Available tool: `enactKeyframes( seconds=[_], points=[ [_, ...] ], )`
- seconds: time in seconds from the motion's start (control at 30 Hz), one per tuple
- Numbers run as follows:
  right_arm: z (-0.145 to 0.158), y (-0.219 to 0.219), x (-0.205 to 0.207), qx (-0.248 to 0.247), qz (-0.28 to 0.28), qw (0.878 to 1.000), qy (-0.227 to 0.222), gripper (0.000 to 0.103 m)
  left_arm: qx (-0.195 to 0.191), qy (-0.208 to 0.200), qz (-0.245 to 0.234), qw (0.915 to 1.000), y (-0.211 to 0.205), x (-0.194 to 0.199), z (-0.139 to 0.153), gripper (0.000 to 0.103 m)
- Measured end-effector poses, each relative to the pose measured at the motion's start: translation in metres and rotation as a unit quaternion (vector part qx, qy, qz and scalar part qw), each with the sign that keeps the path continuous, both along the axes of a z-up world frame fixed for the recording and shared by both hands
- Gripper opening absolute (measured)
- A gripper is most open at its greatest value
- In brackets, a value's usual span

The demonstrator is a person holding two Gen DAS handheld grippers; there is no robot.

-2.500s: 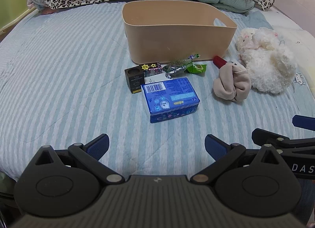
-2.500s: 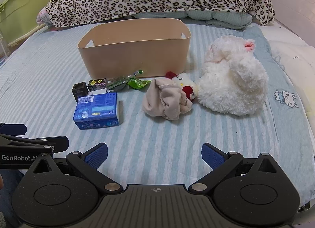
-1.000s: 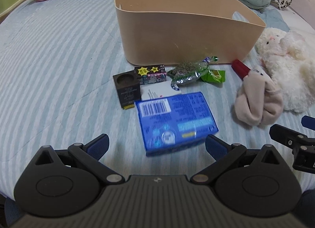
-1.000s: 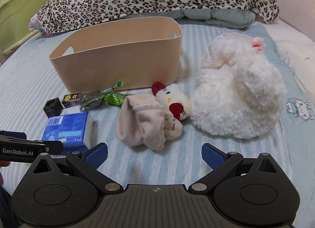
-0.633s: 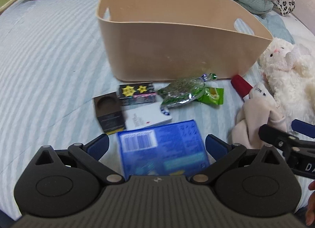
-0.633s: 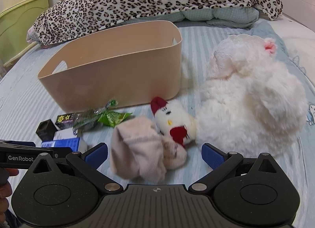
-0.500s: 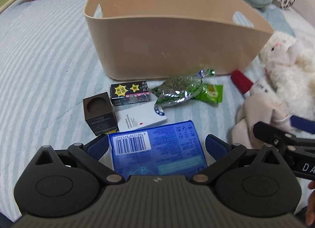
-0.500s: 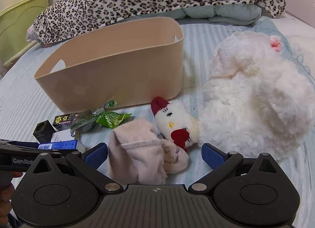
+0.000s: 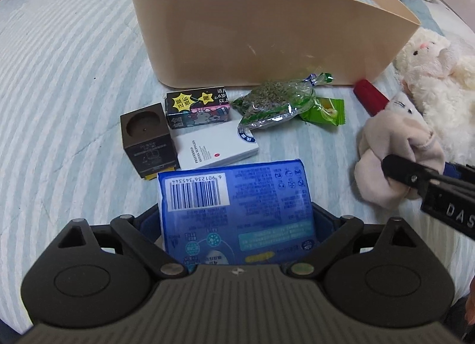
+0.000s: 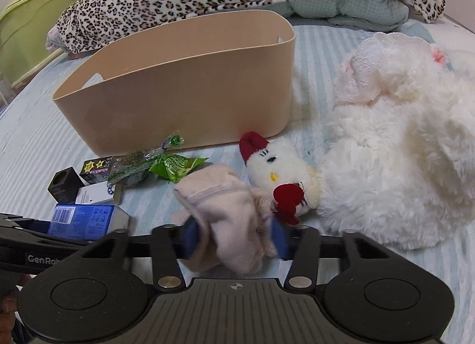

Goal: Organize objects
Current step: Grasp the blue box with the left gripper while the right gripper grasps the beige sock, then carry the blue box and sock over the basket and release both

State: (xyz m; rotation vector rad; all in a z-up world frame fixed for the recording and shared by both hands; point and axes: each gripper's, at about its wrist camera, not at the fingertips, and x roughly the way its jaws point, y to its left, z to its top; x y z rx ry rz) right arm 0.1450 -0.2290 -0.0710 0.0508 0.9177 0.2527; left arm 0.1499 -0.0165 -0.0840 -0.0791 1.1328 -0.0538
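Gripping the blue box (image 9: 237,195) in your left tongs (image 9: 237,222), your right tongs (image 10: 234,237) clench the beige sock (image 10: 225,210) on the bed (image 9: 59,61)

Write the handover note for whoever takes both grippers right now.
Left gripper: shut on the blue pack, still on the bed.
Right gripper: shut on the beige sock, beside the small kitty plush.
Bin: nothing seen inside; its floor is hidden.
Still loose in front of it: dark cube box, star box, white box, herb bag, green packet, big white plush.
Done: two grasps. Left: lift both into the bin, then the rest.
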Motion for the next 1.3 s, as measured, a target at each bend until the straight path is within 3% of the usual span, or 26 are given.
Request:
enactKeyframes(
  seconds=[0.17,0.2,0.53,0.9,1.07,1.3],
  points=[
    [0.012,-0.002,-0.009,0.006,-0.005,1.000,-0.019,0.023,0.008,-0.012,-0.008,0.9999,0.005,-0.011,0.009,0.093],
    [0.016,-0.002,-0.011,0.009,-0.005,1.000,-0.022,0.015,0.006,-0.015,-0.008,0.9998,0.008,-0.014,0.012,0.093],
    [0.069,-0.007,-0.020,0.031,-0.014,0.996,-0.087,0.015,-0.009,-0.100,-0.006,0.9949,0.025,-0.025,0.070,0.092],
    [0.134,-0.006,0.010,0.061,-0.033,0.980,-0.188,0.015,0.007,-0.208,0.014,0.9780,0.036,0.005,0.134,0.092],
    [0.144,-0.001,0.039,0.069,-0.032,0.978,-0.196,0.015,0.026,-0.232,0.023,0.9721,0.029,0.045,0.139,0.093],
    [0.122,0.019,0.085,0.057,-0.017,0.983,-0.172,0.015,0.035,-0.205,0.019,0.9780,0.019,0.099,0.111,0.093]
  ],
)
